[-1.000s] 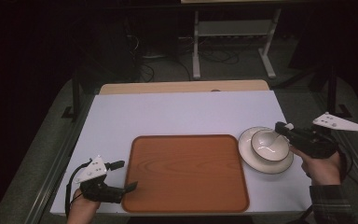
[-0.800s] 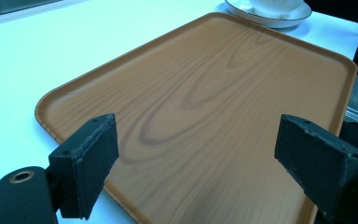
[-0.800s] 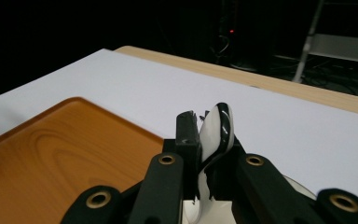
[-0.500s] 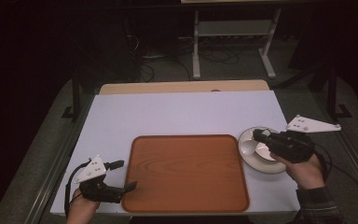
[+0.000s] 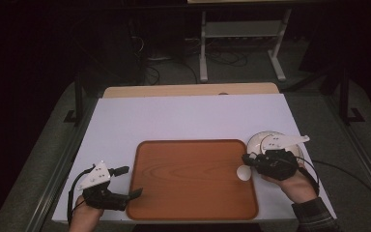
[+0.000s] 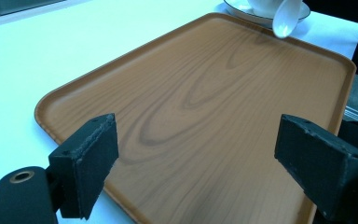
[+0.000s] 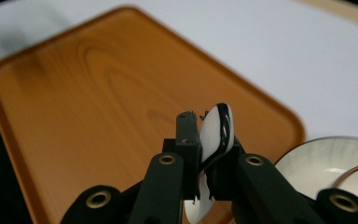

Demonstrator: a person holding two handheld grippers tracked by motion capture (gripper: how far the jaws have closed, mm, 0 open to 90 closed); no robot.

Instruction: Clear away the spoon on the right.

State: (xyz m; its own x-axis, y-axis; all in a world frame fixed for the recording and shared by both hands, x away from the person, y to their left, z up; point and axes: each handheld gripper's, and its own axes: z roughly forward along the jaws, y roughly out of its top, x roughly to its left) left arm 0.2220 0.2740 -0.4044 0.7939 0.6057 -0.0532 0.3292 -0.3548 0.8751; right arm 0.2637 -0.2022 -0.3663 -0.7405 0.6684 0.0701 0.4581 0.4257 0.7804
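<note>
bare tray [image 5: 188,183], bowl [image 5: 270,142] beside it

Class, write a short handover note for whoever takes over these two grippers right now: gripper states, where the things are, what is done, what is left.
Right gripper: shut on the white spoon, above the wooden tray's right edge.
Left gripper: open, holding nothing, at the tray's near left corner.
Bowl sits on its saucer, right of the tray.
Done: spoon lifted.
Left, probably: set the spoon on the tray; perhaps the bowl too.
</note>
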